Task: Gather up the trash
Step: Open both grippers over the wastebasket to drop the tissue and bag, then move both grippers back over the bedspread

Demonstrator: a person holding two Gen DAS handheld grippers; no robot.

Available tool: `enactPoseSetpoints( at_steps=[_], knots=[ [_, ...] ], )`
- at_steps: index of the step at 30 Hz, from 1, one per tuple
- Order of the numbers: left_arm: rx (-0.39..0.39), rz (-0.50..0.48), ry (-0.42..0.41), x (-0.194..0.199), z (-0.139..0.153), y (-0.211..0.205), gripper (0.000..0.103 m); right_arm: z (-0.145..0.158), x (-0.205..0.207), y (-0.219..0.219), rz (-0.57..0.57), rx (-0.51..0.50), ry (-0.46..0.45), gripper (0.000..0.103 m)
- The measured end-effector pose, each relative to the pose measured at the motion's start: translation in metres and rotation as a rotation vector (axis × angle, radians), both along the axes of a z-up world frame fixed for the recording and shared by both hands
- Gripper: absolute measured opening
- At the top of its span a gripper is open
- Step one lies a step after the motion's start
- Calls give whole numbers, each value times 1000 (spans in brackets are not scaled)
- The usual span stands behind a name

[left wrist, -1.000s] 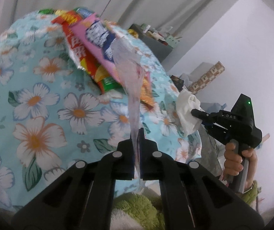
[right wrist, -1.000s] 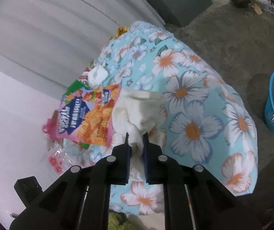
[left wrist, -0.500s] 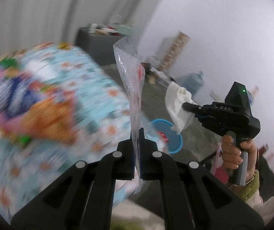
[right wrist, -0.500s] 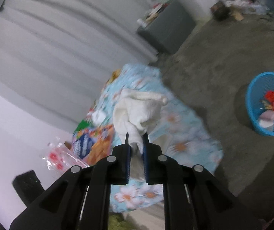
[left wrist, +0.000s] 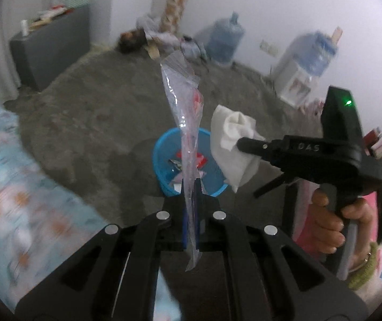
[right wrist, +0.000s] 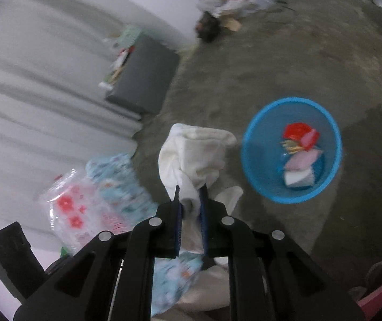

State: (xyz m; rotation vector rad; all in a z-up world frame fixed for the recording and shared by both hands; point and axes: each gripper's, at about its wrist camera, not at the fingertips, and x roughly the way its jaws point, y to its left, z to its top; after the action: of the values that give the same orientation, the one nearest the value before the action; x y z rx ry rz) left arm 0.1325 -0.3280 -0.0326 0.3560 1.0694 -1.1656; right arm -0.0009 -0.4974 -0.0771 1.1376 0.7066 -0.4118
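Note:
My left gripper (left wrist: 190,187) is shut on a clear plastic wrapper (left wrist: 184,101) with red print that stands up between its fingers. My right gripper (right wrist: 190,195) is shut on a crumpled white tissue (right wrist: 195,155); it also shows in the left wrist view (left wrist: 241,141) holding the tissue (left wrist: 231,136) at right. A blue mesh basket (right wrist: 252,165) with several wrappers inside stands on the floor, right of the tissue; in the left wrist view the basket (left wrist: 161,160) lies straight ahead beyond the wrapper. The clear wrapper shows at left in the right wrist view (right wrist: 76,208).
The flowered blue tablecloth (left wrist: 11,200) fills the left. A dark grey cabinet (left wrist: 49,50) stands by the curtain. Water bottles (left wrist: 224,40) and a dispenser (left wrist: 297,80) line the far wall. Clutter lies on the concrete floor (left wrist: 89,123).
Both grippers have swung away from the flowered table toward the floor. The blue basket has come to the middle of both views and looks nearer. Both grips are unchanged.

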Motion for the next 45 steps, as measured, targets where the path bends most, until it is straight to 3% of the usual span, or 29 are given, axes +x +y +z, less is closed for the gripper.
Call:
enactPoseSetpoints(
  at_steps=[5,6,9,12,16,23,26,29,34,36,42,45],
  knots=[
    [74,-42,-15,2,-45,-61,4,-44,-1,-44,-59,35,28,17],
    [85,-53,-27,0,-53,-71,7,-51,0,-51,-60,36,31,24],
    [121,-45,-38,3,-82,-101,46,-88,5,-77,-96,54,88,46],
    [135,-10,-63,6,-92,-119,51,-120,2,-95,-137,77,161,47],
    [105,19,-60,11,-82,-114,59,-138,-14,-94,-178,122,146,51],
    [36,46,-92,13,-33,-78,70,-112,-21,-81,-108,-16,149,55],
    [-23,75,-107,13,1,-39,77,-89,-12,-75,-82,-77,134,58],
    [-69,131,-146,10,33,15,80,-52,4,-53,-6,-199,130,68],
    [-165,305,-163,5,73,144,83,9,38,13,126,-469,145,87],
    [-177,385,-185,2,79,195,84,29,50,43,158,-564,153,91],
    [-165,629,-295,-13,86,332,85,68,78,123,227,-682,170,96],
    [-195,740,-331,-21,84,389,86,85,98,177,323,-779,164,96]
  ],
)
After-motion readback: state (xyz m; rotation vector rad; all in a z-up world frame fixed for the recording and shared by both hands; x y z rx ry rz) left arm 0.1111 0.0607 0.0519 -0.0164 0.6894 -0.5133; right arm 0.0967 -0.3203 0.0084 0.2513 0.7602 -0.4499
